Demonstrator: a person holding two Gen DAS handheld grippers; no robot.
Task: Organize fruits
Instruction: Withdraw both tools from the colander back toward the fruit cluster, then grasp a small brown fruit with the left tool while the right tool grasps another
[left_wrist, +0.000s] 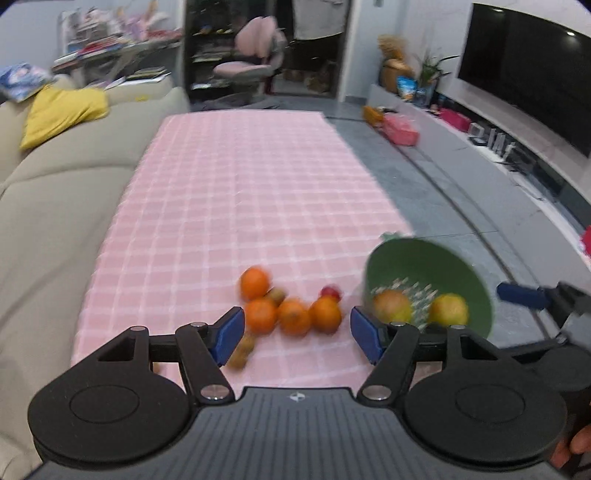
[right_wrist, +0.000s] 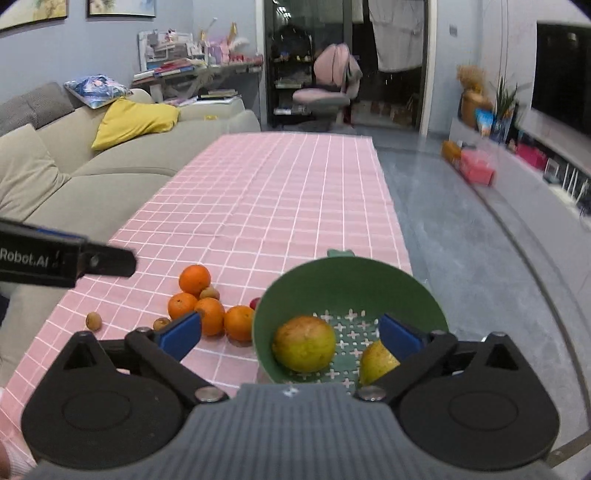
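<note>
A green colander bowl stands near the right edge of the pink checked table and holds two yellow-green pears. Left of it lie several oranges, small brown fruits and a small red fruit. My right gripper is open and empty, just in front of the bowl. In the left wrist view my left gripper is open and empty, close before the oranges, with the bowl to its right.
A beige sofa with a yellow cushion runs along the table's left side. Grey floor lies to the right, with a TV bench and boxes beyond. The far half of the table carries only the cloth.
</note>
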